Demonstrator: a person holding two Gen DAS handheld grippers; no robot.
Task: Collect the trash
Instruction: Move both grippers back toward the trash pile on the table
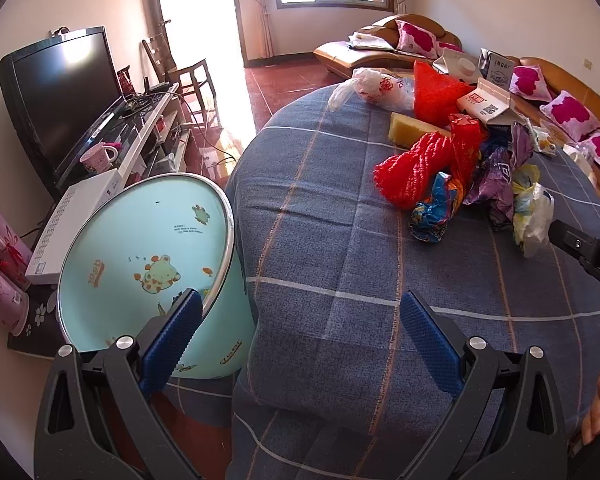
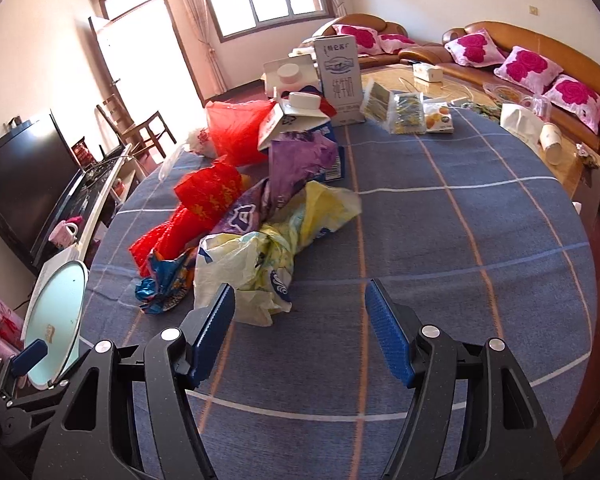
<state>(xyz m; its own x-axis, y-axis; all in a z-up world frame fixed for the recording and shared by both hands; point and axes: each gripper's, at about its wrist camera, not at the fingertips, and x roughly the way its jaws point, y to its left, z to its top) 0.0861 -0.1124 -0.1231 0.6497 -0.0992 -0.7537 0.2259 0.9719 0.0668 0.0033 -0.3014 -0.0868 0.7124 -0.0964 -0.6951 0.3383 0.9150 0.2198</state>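
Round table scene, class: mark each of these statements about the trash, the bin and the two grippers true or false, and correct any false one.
1. The right gripper is shut on a plastic bag. False: it is open, holding nothing.
2. The light green bin sits at the edge of the table, on the television's side. True.
3. The bin already holds several wrappers. False: no trash shows in the visible part of its interior.
4. A red net bag lies in the trash pile. True.
5. The left gripper is open. True.
6. The milk carton lies flat on the tablecloth. False: it stands upright.
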